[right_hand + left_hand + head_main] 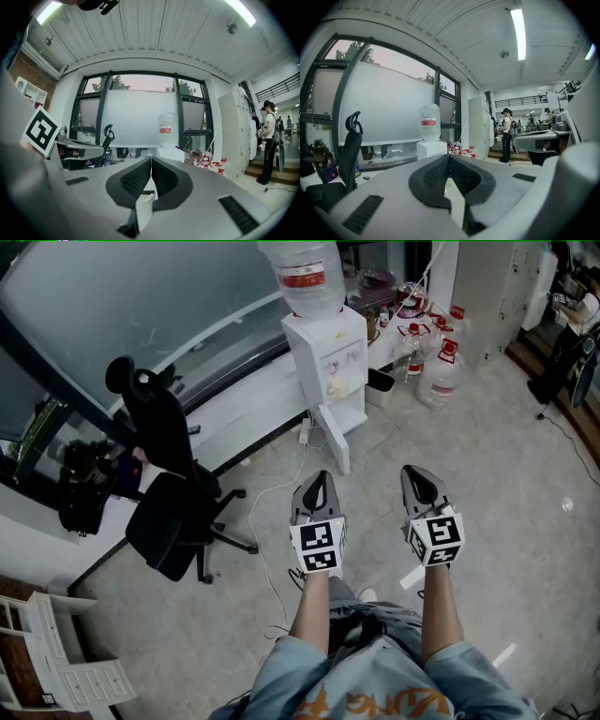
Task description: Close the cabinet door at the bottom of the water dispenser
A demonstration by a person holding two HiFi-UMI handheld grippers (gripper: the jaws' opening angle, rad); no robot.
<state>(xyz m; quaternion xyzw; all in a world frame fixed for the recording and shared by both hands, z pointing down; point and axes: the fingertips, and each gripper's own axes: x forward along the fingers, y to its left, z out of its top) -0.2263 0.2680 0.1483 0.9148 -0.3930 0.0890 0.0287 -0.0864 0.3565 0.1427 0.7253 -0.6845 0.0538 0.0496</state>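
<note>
The white water dispenser [328,362] stands against the window wall with a big bottle [305,277] on top. Its bottom cabinet door [336,439] hangs open, swung out over the floor towards me. My left gripper [317,482] and right gripper [419,476] are held side by side, well short of the door, both pointing at the dispenser. Both are shut with nothing between the pads. The left gripper view shows the dispenser [431,147] beyond the shut left gripper [450,158]. In the right gripper view it [169,153] stands behind the shut right gripper [151,160].
A black office chair [169,493] stands left of the dispenser. Several water bottles [441,371] sit on the floor to its right. A white cable [272,521] trails across the floor. A white shelf unit [56,662] is at the lower left. A person [506,136] stands far off.
</note>
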